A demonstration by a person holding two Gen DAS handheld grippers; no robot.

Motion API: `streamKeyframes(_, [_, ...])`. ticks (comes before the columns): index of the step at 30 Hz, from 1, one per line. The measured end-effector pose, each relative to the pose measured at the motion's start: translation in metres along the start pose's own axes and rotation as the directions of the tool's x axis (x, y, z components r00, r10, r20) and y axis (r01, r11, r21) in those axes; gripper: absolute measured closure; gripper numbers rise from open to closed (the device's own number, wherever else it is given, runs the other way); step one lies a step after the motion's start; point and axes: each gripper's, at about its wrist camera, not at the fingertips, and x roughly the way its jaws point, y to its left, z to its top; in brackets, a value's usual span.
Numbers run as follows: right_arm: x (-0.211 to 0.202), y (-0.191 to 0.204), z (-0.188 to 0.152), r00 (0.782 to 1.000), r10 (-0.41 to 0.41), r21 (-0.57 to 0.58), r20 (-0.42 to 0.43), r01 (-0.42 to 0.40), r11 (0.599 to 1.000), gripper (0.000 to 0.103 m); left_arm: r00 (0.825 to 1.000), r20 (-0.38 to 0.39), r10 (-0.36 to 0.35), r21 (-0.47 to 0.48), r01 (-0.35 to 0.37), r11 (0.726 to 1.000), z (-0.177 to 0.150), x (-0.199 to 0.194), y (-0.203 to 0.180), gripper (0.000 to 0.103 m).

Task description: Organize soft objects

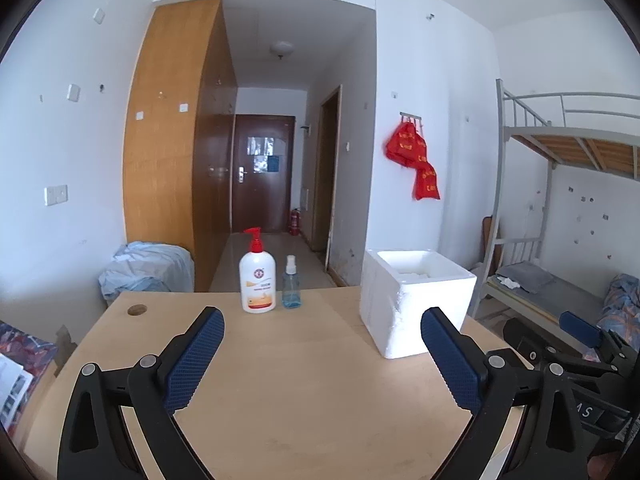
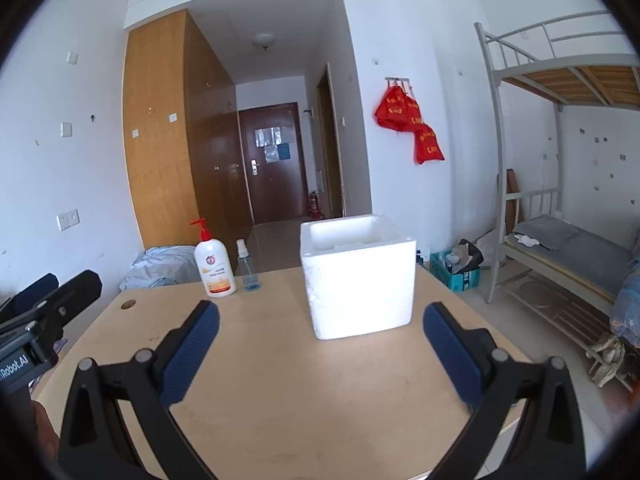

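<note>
Both hand-held grippers are hovering low over the table [image 1: 304, 380], the left hand-held gripper [image 1: 320, 354] and the right hand-held gripper [image 2: 320, 350] each gaping wide with nothing between the pads. The white foam box [image 2: 358, 280] is standing open-topped near the far edge, apparently to receive soft items; something pale is lying inside, too indistinct to name, while the lotion pump bottle [image 1: 258, 280] and spray bottle [image 1: 291, 286] are sitting just beside each other, well apart from it

I see a smooth, pale wood table [image 2: 280, 380]. The white foam box [image 2: 360, 280] on it looks rough and crumbly. The pump bottle [image 1: 258, 280] is shiny plastic. My gripper pads [image 1: 196, 360] look like bumpy blue rubber. Far right, the bunk bed frame [image 2: 496, 120] is grey metal.
</note>
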Motion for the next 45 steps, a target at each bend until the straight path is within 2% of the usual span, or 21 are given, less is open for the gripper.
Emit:
streamKeyframes(4, [-0.006, 0.015, -0.001, 0.999, 0.041, -0.023, 0.035, -0.040, 0.999, 0.000, 0.995, 0.048, 0.091, 0.004, -0.092, 0.996, -0.003, -0.016, 0.011, 0.004])
streamKeyframes(7, [-0.009, 0.033, -0.003, 0.993, 0.100, -0.054, 0.068, -0.096, 0.994, 0.000, 0.979, 0.078, 0.190, -0.006, -0.190, 0.982, -0.005, -0.026, 0.027, 0.000])
streamKeyframes(12, [-0.005, 0.060, -0.008, 0.981, 0.176, -0.101, 0.078, -0.168, 0.981, 0.000, 0.955, 0.082, 0.284, -0.060, -0.279, 0.958, -0.013, -0.039, 0.058, 0.000])
streamKeyframes(17, [0.001, 0.070, -0.008, 0.975, 0.210, -0.108, 0.074, -0.201, 0.974, 0.000, 0.940, 0.067, 0.334, -0.085, -0.329, 0.941, -0.020, -0.044, 0.076, 0.000])
streamKeyframes(45, [0.001, 0.084, -0.013, 0.979, 0.195, -0.125, 0.058, -0.187, 0.974, 0.000, 0.926, 0.070, 0.371, -0.089, -0.365, 0.927, -0.019, -0.040, 0.079, 0.000])
